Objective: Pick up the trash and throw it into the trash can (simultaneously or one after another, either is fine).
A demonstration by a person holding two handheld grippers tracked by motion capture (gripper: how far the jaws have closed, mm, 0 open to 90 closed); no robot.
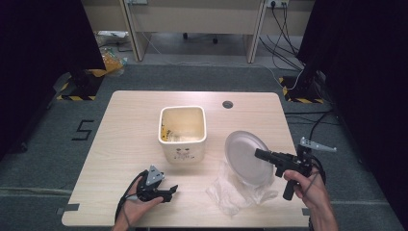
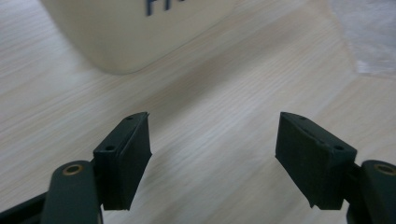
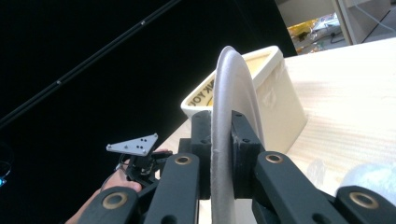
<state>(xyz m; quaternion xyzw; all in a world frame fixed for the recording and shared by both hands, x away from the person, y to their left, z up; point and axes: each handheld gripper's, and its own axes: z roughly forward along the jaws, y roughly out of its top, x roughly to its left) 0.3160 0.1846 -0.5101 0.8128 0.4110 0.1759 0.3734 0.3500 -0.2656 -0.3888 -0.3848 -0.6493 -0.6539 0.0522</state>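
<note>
Two grippers are seen over the wooden table [image 1: 125, 125]. At the left, near the front edge, the left gripper [image 1: 169, 190] is held low with its jaws parted and nothing between them; bare tabletop is seen ahead of it. Only the lower wall and cut-off lettering of the cream bin [image 1: 183, 130] are caught in the left gripper view. Crumpled clear plastic [image 1: 235, 192] lies right of centre, partly covered by the grey plate [image 1: 248, 156]. That plate is gripped by its rim, tilted on edge above the table, in the right gripper [image 3: 223, 154], just beside the bin. Bin contents cannot be made out.
</note>
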